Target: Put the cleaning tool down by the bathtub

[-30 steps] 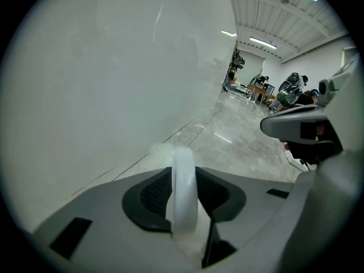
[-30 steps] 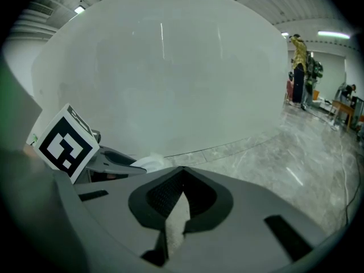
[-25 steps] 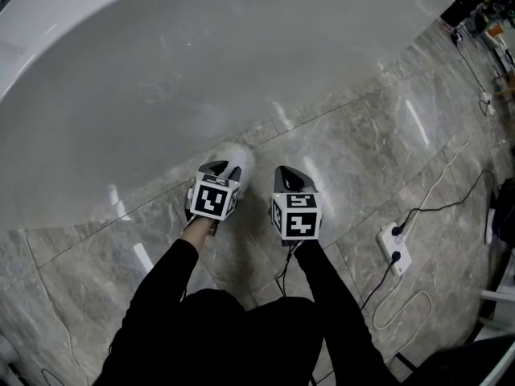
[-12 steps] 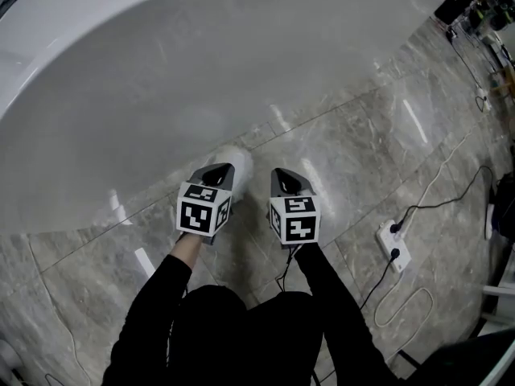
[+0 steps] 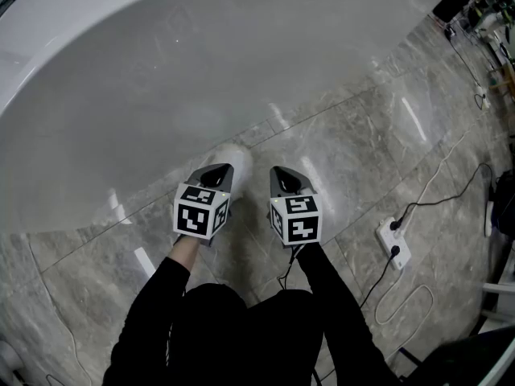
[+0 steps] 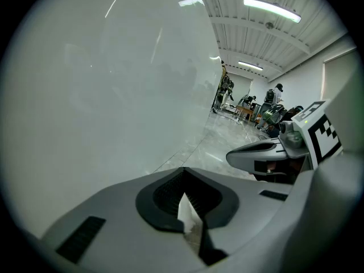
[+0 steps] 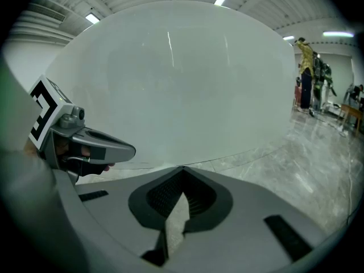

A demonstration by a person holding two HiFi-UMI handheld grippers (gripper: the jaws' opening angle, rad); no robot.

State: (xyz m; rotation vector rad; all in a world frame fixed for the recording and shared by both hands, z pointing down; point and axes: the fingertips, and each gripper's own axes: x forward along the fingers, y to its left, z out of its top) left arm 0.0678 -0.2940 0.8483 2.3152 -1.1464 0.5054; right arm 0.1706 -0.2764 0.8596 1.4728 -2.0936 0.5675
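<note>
White fluffy cleaning tool (image 5: 236,157) lies beside the glossy white bathtub (image 5: 201,71), just ahead of the nearer left gripper (image 5: 217,170); its jaws and the right gripper (image 5: 288,180) jaws are closed, empty.

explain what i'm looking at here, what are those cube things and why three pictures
No robot: a person holds two clamps, the left gripper and right gripper; the patterned cubes are part of them. One picture comes from a camera on the person's head, looking down; the other two from cameras riding on each gripper, looking along its jaws. A white bathtub stands on a grey marble floor. A white cleaning tool lies beside it; the left gripper's nearly shut jaws seem to pinch it. The right gripper's jaws are together, empty.
</note>
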